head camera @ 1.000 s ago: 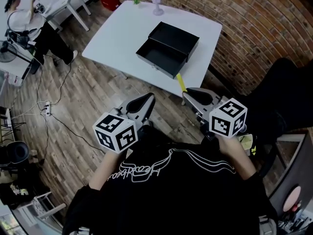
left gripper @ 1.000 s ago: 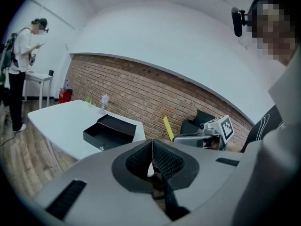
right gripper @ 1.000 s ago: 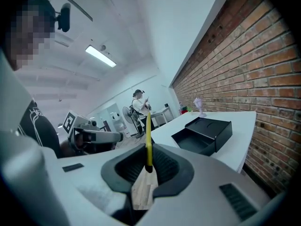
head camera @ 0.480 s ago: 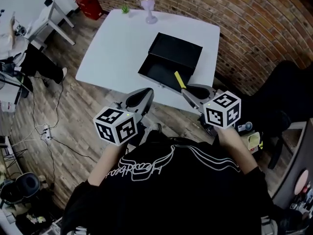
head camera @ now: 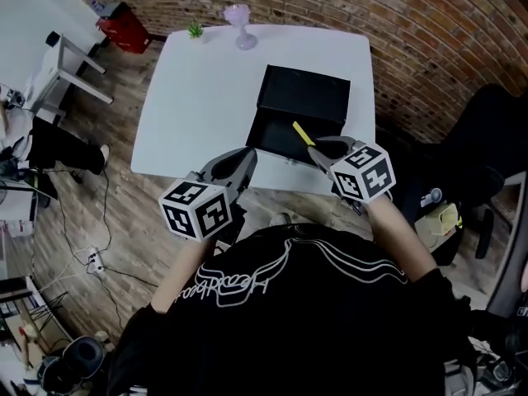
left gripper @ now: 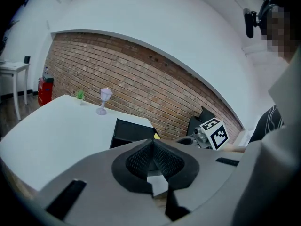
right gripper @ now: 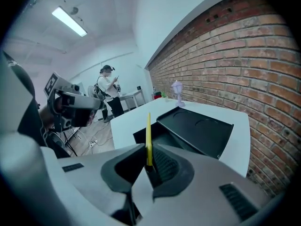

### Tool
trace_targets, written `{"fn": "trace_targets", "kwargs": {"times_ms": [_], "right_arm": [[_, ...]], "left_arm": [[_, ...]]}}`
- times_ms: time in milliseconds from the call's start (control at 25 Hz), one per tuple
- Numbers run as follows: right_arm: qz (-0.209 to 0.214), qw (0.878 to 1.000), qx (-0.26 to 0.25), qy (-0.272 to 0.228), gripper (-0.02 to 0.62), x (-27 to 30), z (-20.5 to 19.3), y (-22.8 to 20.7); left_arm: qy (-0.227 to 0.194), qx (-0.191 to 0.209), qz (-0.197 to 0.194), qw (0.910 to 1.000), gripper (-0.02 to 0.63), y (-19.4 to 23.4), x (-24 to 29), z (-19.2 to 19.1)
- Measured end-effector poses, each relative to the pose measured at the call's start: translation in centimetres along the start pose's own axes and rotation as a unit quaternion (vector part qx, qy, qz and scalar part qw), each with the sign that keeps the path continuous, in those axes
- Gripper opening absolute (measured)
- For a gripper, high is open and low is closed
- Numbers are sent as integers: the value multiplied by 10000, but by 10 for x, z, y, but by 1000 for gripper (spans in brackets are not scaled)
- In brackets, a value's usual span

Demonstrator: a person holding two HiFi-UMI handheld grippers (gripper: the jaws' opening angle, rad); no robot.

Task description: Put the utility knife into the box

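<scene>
Yellow knife (head camera: 303, 134), black box (head camera: 304, 96), white table (head camera: 198, 97), reddish-brown brick wall (head camera: 429, 31), lilac glass (head camera: 239, 15), brown plank floor (head camera: 124, 213).

Left gripper (head camera: 246, 157) jaws together; right gripper (head camera: 319, 146) jaws clamp the utility knife (head camera: 302, 133).

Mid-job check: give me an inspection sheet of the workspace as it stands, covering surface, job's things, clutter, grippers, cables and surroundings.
Surface: white table, standing on a wooden floor.
Job's things: black box on the table, its open part facing the person; yellow utility knife not yet in it, held out toward the box.
Clutter: purple glass and small green plant at the table's far edge, apart from the box.
Grippers: left gripper shut, nothing in it; right gripper shut on the utility knife.
Cables: cables and a power strip on the floor left of the table.
Surroundings: brick wall, black chair at right, red container on the floor.
</scene>
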State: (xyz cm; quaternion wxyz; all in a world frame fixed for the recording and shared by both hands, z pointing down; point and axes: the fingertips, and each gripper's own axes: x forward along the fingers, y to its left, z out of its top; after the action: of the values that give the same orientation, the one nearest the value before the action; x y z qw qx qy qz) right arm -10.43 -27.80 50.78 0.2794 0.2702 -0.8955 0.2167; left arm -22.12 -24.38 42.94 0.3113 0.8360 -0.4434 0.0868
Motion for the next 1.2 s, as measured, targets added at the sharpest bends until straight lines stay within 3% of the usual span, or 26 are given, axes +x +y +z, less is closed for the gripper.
{"fn": "trace_targets", "kwargs": {"times_ms": [400,760,1200], "right_arm": [[-513,9912,-392,1155,51,59,-24,-27],[-865,9633,-1191,2244,51,97,-42,-44],[-837,9411,-1623,2847,52,117,-61,-48]], "left_arm": [[204,-43,-188,9996,32,51,18,11],[278,-85,-239,9993,32,79,27,14],[244,-197,-285,9991,32,92,30,16]]}}
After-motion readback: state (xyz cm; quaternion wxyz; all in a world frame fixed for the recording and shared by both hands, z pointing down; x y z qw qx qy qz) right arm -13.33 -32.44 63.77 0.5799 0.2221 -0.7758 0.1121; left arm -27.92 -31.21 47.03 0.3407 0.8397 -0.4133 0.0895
